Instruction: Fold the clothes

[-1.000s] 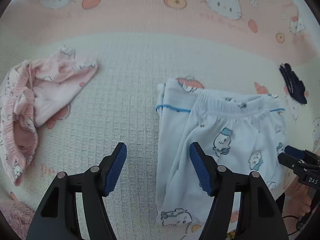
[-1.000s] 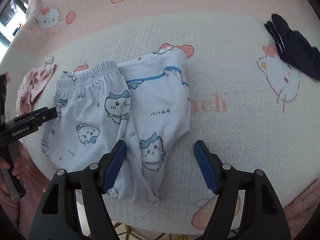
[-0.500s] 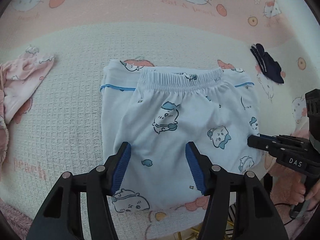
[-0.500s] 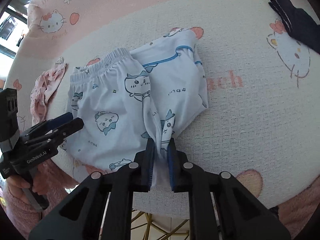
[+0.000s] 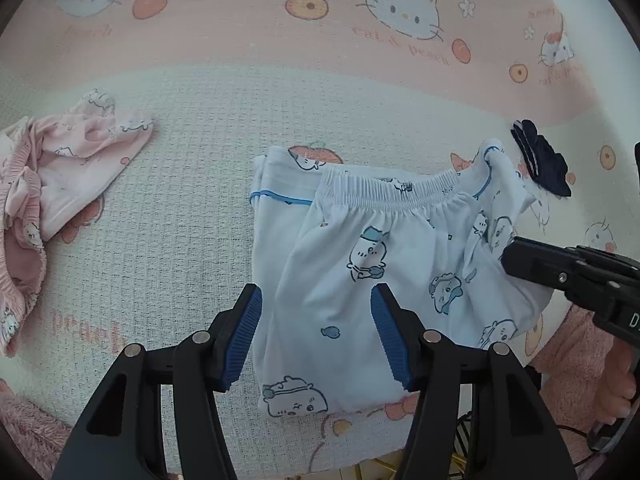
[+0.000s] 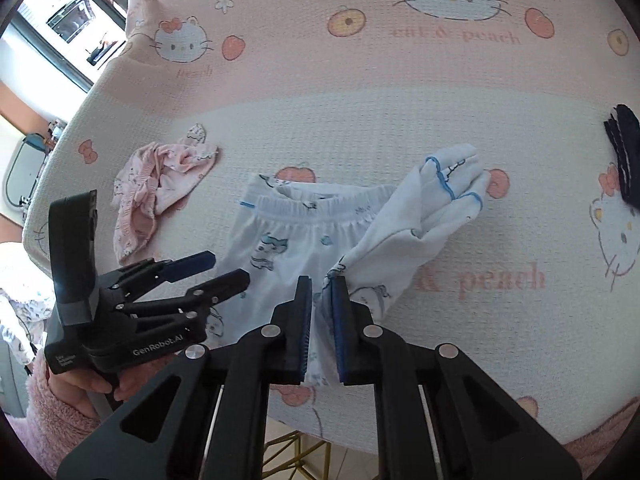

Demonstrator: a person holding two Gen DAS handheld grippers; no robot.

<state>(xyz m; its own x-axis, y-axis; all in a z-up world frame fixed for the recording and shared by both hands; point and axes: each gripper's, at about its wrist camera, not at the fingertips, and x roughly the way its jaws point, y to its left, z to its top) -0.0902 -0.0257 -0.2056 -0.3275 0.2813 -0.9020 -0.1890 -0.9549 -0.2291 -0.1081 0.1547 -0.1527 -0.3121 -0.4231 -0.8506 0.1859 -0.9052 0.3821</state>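
Note:
White-blue cartoon-print pajama pants (image 5: 360, 264) with an elastic waistband lie on a matching blue-trimmed pajama top (image 5: 276, 188). My left gripper (image 5: 316, 312) is open, hovering over the left part of the pants, empty. My right gripper (image 6: 322, 286) is shut on the near edge of the pajama top (image 6: 424, 208), whose right side is raised off the cloth in a taut ridge. In the left wrist view the right gripper (image 5: 516, 258) holds that fabric at the pants' right edge. The left gripper (image 6: 220, 270) shows at the pants' (image 6: 280, 240) left side.
A crumpled pink garment (image 5: 60, 188) (image 6: 160, 184) lies to the left. A dark navy item (image 5: 540, 164) (image 6: 624, 152) sits to the right. The pink-and-cream cat-print cloth (image 5: 180, 220) covers the table; its near edge runs just below the clothes, with gold legs underneath.
My right gripper shut on the pajama top's near edge and has lifted its right side off the cloth. My left gripper swung over the pants and stays open.

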